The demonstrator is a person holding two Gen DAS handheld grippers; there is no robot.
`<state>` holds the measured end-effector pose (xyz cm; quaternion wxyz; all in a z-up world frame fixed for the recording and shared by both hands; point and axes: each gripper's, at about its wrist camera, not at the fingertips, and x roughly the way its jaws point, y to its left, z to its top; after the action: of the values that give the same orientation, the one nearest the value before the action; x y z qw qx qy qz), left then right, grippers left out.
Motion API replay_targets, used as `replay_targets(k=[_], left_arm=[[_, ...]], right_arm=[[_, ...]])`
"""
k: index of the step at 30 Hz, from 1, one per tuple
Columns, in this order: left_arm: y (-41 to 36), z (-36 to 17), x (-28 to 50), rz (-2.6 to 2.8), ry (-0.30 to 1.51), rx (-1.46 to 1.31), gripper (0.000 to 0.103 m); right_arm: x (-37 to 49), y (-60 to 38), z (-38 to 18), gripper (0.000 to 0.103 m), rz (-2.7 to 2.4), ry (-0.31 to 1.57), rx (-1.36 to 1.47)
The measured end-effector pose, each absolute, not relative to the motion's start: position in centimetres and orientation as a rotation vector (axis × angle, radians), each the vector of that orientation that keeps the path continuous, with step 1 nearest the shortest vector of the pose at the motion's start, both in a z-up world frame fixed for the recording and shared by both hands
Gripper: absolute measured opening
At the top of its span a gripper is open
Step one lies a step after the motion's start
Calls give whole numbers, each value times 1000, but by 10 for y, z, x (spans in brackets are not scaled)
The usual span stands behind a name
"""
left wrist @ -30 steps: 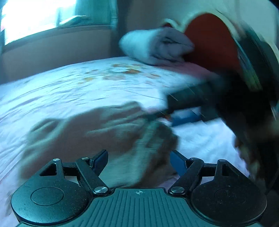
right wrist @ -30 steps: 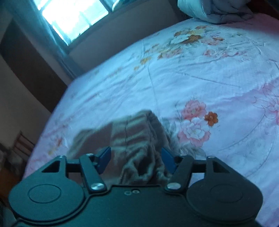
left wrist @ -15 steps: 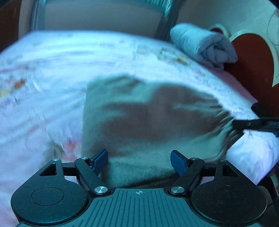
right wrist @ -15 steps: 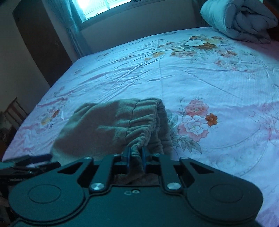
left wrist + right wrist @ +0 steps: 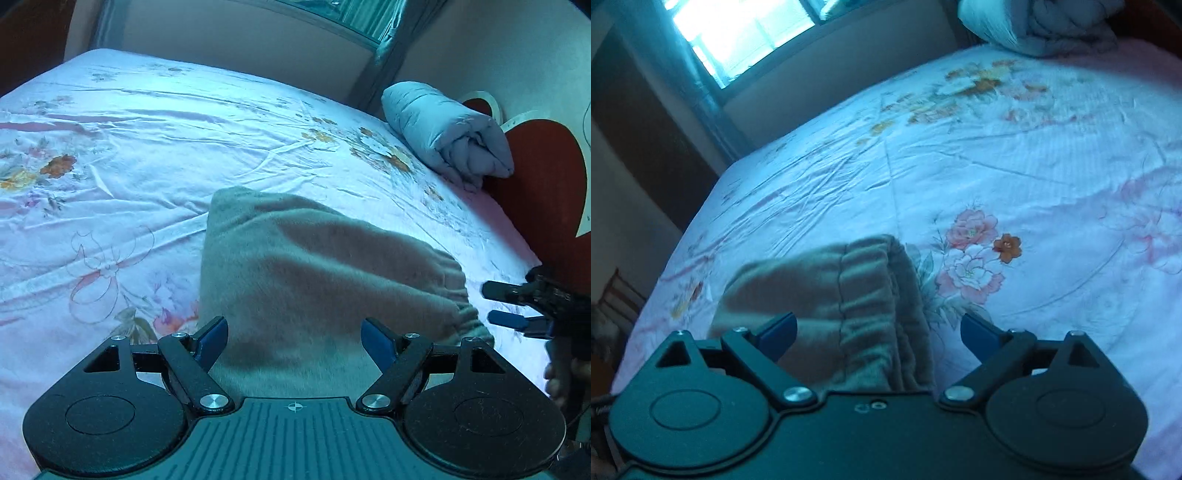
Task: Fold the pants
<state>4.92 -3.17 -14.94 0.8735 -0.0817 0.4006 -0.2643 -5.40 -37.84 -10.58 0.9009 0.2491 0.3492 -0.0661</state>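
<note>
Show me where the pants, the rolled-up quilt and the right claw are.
pants (image 5: 325, 273): left wrist view, on the flat folded cloth.
rolled-up quilt (image 5: 443, 136): left wrist view, on its rolled side.
right claw (image 5: 498, 306): left wrist view, midway between its open fingertips, beside the waistband.

Folded brown pants (image 5: 314, 273) on bed

left tool (image 5: 293, 338): jaws wide, angled down | right tool (image 5: 877, 332): jaws just sprung apart, gripping nothing

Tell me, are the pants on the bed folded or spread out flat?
Folded. The pants lie as one compact bundle on the bed sheet, with no separate legs showing, and layers stack at the elastic waistband.
</note>
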Motion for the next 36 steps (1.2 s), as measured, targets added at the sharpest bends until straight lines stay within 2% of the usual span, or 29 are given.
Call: replay_targets(k=[5, 6, 7, 8, 9, 11, 12, 13, 16, 20, 22, 23, 24, 25, 27, 29, 31, 33, 36], left_arm=[[-50, -167, 49, -560, 867, -122, 79], [-51, -169, 45, -563, 856, -99, 79], [-53, -172, 42, -566, 849, -74, 79], [-54, -172, 38, -567, 843, -54, 79], [-56, -174, 35, -565, 837, -31, 79], [-56, -177, 33, -566, 831, -7, 79], [-55, -179, 33, -569, 829, -10, 79], [-54, -182, 34, -568, 833, -18, 79], [-54, -185, 37, -568, 842, -43, 79], [-54, -178, 41, -556, 862, -67, 79], [-49, -167, 45, -546, 868, -116, 79], [-46, -161, 47, -544, 853, -130, 79], [-44, -155, 49, -542, 833, -140, 79], [-44, -150, 52, -544, 821, -150, 79], [-47, -147, 60, -561, 831, -157, 80], [-52, -153, 59, -561, 839, -141, 80], [-53, -165, 50, -566, 854, -138, 80], [-54, -180, 40, -563, 881, -120, 80], [-56, -188, 26, -584, 823, -38, 80]], right_arm=[[-11, -369, -118, 88, -190, 743, 417], [-3, -369, -121, 81, -190, 751, 402], [6, -370, -123, 62, -178, 757, 409], [13, -373, -125, 54, -143, 761, 437], [19, -376, -127, 35, -113, 762, 471], [29, -374, -128, 32, -95, 773, 480], [32, -371, -127, 23, -82, 773, 450], [32, -370, -126, 9, -79, 766, 437], [22, -382, -123, 4, -143, 714, 485], [17, -377, -135, 6, -161, 755, 418], [17, -375, -131, 18, -173, 764, 387], [15, -375, -125, 28, -187, 754, 375], [12, -373, -118, 42, -203, 729, 356], [7, -370, -109, 48, -205, 690, 334], [6, -356, -92, 48, -127, 635, 294], [20, -331, -85, 41, 10, 660, 281], [43, -306, -89, 20, 155, 716, 315], [71, -282, -99, 11, 252, 787, 365], [112, -260, -117, 8, 292, 862, 407]])
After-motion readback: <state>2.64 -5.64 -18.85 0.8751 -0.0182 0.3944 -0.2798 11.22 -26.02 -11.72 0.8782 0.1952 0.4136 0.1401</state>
